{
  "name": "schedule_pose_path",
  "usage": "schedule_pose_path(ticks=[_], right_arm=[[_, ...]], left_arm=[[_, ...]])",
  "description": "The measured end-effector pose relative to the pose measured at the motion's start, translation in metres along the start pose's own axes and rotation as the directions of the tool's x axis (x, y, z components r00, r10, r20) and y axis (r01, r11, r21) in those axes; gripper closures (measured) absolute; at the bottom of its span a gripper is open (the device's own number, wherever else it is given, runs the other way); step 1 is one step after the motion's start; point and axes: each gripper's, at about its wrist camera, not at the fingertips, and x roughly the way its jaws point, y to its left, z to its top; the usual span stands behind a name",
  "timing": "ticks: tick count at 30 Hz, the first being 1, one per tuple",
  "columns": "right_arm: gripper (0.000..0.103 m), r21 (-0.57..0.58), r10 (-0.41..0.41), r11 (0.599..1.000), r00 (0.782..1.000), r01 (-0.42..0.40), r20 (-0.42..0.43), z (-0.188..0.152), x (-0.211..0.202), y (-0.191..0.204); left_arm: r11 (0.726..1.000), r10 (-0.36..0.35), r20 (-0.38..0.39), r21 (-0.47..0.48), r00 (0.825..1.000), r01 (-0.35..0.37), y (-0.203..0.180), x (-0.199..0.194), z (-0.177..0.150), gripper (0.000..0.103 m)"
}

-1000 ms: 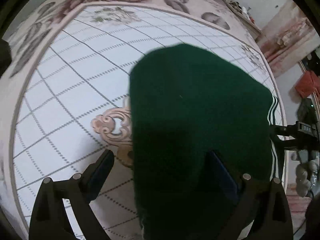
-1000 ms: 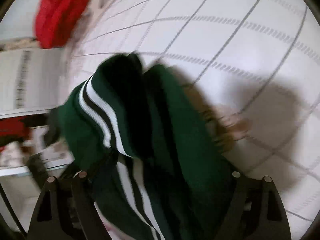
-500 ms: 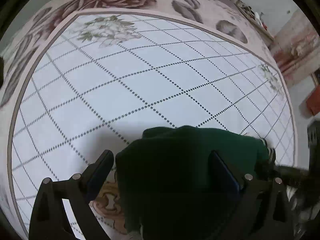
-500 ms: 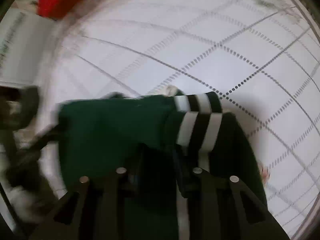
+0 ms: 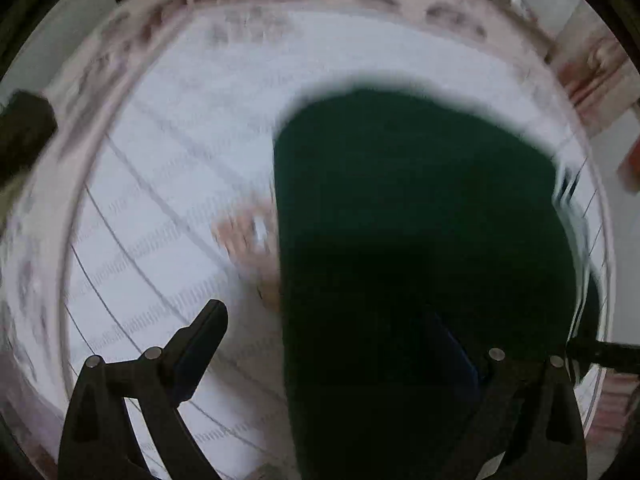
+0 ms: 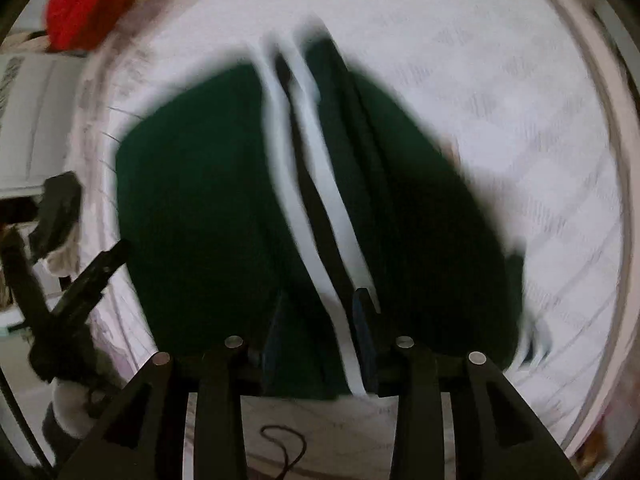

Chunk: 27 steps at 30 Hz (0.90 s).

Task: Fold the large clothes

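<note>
We have the green garment (image 6: 208,200) partly folded, right gripper (image 6: 320,312) just eased yet pinching its striped edge, left gripper (image 5: 328,344) spread wide, more folds remaining.

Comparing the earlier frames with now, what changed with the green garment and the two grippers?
The right gripper, wide open a second ago, closed on the green garment at its white stripes, then eased slightly; cloth is between its fingers. The garment looks drawn back out over the bedspread. The left gripper stays wide, garment over one finger.
</note>
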Motion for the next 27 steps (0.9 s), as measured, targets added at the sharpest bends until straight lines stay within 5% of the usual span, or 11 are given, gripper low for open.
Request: schedule_pose_path(ticks=[3, 7, 17, 20, 27], right_arm=[[0.068, 0.031, -0.042, 0.999, 0.999, 0.041, 0.028, -0.007, 0.041, -0.013], [0.066, 0.053, -0.115, 0.992, 0.993, 0.115, 0.005, -0.001, 0.047, -0.001], [0.065, 0.053, -0.084, 0.995, 0.995, 0.087, -0.062, -0.001, 0.042, -0.004], [0.065, 0.064, -0.034, 0.997, 0.999, 0.034, -0.004, 0.003, 0.015, 0.004], [0.035, -0.041, 0.009, 0.999, 0.988, -0.003, 0.154, 0.047, -0.027, 0.037]], left_arm=[[0.993, -0.080, -0.052, -0.091, 0.996, 0.075, 0.004, 0.020, -0.014, 0.003], [0.995, -0.060, -0.027, -0.078, 0.998, 0.058, -0.005, 0.020, -0.018, 0.003], [0.995, -0.069, -0.017, -0.075, 0.997, 0.068, -0.005, 0.019, -0.016, 0.003], [0.995, -0.069, -0.021, -0.067, 0.997, 0.068, -0.003, 0.018, -0.015, 0.003], [0.997, -0.024, 0.053, -0.071, 0.998, 0.028, -0.004, -0.009, 0.026, 0.003]])
